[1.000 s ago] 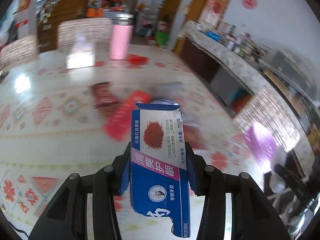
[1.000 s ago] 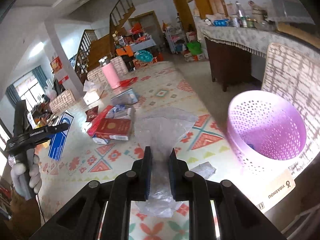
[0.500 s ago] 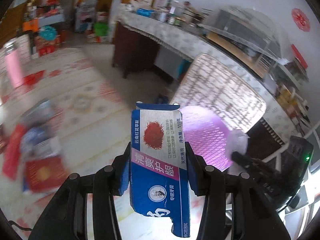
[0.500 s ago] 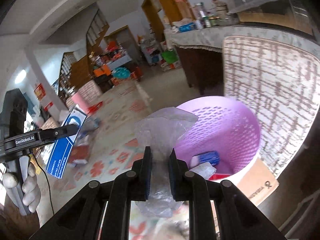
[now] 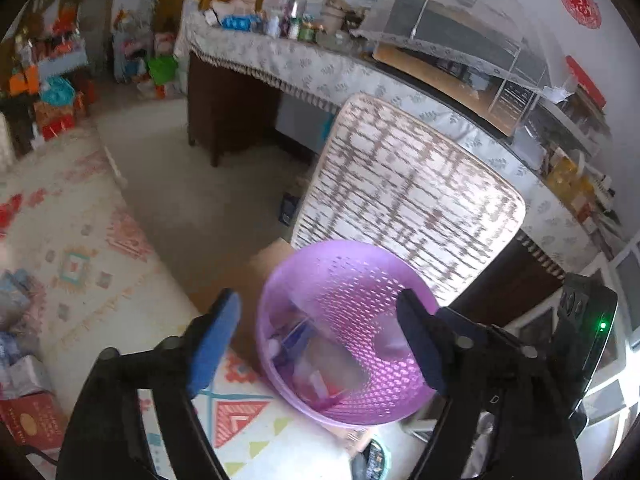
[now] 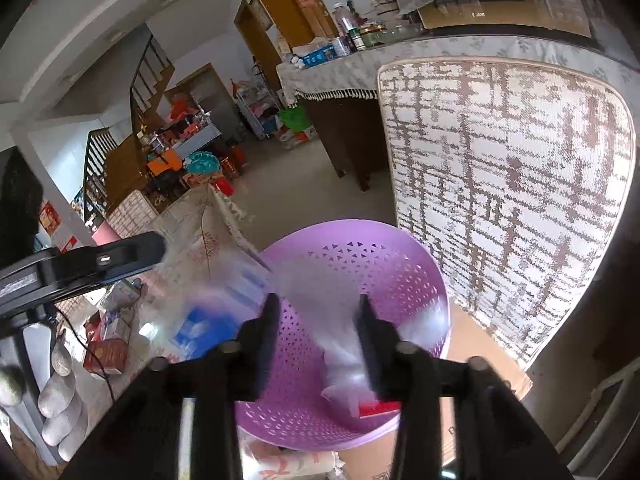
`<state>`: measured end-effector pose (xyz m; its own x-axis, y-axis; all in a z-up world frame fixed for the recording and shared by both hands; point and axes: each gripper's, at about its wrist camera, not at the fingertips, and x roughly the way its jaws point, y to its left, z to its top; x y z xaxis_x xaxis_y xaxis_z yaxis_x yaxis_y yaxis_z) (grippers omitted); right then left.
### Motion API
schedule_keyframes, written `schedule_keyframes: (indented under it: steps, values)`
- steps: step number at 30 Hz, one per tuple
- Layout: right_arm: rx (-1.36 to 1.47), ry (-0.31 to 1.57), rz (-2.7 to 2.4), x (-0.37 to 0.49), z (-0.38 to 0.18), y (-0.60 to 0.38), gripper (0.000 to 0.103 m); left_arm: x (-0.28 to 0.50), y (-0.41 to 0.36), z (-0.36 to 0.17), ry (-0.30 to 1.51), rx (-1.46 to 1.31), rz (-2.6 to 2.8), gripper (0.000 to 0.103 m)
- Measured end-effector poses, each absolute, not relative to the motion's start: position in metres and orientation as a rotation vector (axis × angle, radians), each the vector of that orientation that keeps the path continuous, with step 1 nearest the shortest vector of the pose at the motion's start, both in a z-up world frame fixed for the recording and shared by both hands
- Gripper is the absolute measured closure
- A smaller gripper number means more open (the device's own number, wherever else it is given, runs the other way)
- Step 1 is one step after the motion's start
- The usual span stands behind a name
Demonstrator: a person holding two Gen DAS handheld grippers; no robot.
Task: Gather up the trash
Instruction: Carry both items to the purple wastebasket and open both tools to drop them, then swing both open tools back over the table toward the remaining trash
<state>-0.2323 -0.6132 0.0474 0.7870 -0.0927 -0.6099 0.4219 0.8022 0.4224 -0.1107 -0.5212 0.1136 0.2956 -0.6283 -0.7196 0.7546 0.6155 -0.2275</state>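
Hovering over the purple basket (image 5: 348,320): both grippers. Left gripper (image 5: 320,344) fingers wide apart, just been opening, nothing between them. Blue box (image 6: 200,326) shows as a blurred blue shape at the basket's left rim in the right wrist view, off the fingers; cannot tell if it's touching the rim. Right gripper (image 6: 316,336) fingers partly apart, also just been opening. Clear plastic wrap (image 6: 340,344) is a pale blur between them, over the basket's inside; pads don't look pressed on it. Basket already has scraps at the bottom, a red piece (image 6: 378,408) among them. It sits just beside the desk (image 5: 100,280) edge, in front of a patterned chair back (image 5: 408,204). More packets (image 6: 106,340) lie on the desk to the left. Gloved hand (image 6: 60,396) grips the left gripper's handle.
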Motion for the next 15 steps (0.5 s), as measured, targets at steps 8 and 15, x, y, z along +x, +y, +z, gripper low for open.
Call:
schedule_keyframes:
  steps: [8,15]
  values:
    - [0.596,0.614,-0.281,-0.240,0.045,-0.602,0.047,-0.113,-0.479,0.112,0.941,0.152,-0.865,0.022]
    - [0.589,0.496,-0.232,-0.260,0.068,-0.573,0.030,-0.135,-0.424,0.113,0.904,0.168,-0.796,0.023]
